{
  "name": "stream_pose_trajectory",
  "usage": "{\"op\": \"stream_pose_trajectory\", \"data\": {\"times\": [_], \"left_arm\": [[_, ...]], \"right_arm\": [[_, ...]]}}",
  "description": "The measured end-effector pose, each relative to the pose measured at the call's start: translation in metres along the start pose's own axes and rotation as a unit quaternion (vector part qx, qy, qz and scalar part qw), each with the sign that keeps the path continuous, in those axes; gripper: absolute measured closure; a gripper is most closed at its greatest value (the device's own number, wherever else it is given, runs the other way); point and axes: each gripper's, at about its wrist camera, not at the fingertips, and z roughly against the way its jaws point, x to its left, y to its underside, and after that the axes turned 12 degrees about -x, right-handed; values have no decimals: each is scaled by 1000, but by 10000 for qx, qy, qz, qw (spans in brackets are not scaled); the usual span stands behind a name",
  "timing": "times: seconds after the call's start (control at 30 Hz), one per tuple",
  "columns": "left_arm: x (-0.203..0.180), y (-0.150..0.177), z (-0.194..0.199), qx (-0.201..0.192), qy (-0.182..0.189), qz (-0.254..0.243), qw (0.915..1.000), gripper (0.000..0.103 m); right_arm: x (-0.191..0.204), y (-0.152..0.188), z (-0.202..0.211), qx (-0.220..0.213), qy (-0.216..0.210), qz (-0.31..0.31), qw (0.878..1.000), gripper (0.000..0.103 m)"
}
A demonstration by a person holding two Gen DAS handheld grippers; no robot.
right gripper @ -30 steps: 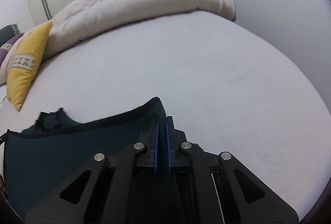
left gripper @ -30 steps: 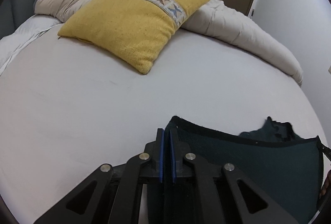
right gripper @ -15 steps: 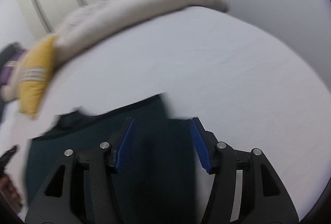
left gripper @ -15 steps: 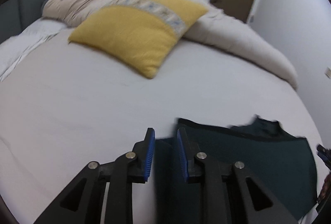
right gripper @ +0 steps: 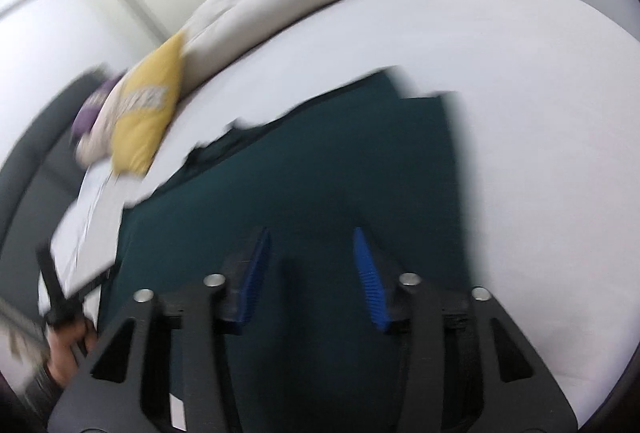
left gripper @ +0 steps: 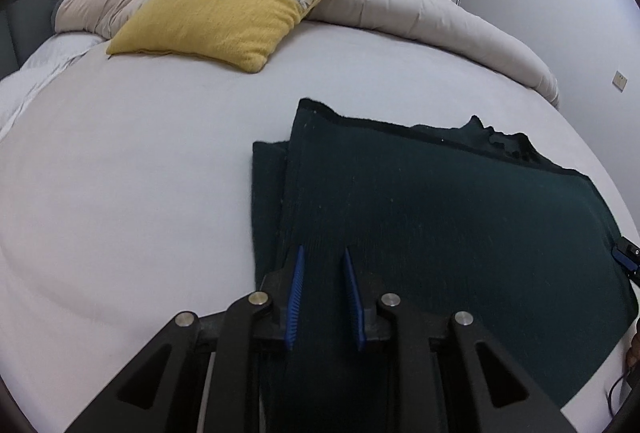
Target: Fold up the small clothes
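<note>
Dark green knit garment (left gripper: 432,217) lies folded flat on bed (left gripper: 120,193). Left gripper (left gripper: 323,293) released, above garment's near edge. Right gripper (right gripper: 311,273) released, over garment; view blurred.

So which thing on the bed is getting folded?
Find the big white bed, with a yellow pillow and puffy duvet at the far side. Nearer, lying flat, is the dark green cloth, the only dark, flat thing there.
</note>
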Motion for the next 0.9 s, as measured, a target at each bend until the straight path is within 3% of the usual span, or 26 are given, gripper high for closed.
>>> {"op": "stream_pose_trajectory", "data": {"times": [0.17, 0.23, 0.37, 0.53, 0.63, 0.73, 0.8, 0.9], "left_arm": [[1, 3, 9, 35, -17, 27, 10000, 79], [0, 5, 16, 37, -38, 73, 10000, 80], [-8, 7, 36, 53, 14, 189, 9998, 80], [-27, 19, 47, 6, 241, 126, 9996, 68], [-25, 26, 37, 147, 271, 127, 9994, 67], [-18, 28, 35, 179, 425, 169, 9988, 66], [-17, 29, 35, 180, 463, 106, 9987, 67], [-11, 30, 35, 179, 557, 221, 9980, 68]], "right_arm": [[-31, -7, 35, -328, 881, -503, 9943, 63], [-22, -7, 48, -384, 460, -641, 9961, 63], [37, -4, 41, -262, -375, -272, 9986, 59], [102, 38, -9, 627, -1233, 41, 9904, 58], [105, 66, -40, 1171, -1209, 3, 9857, 58], [90, 75, -37, 1017, -1321, -163, 9859, 68], [71, 68, -36, 892, -1069, -232, 9900, 78], [33, 57, -22, 584, -754, -620, 9935, 84]]}}
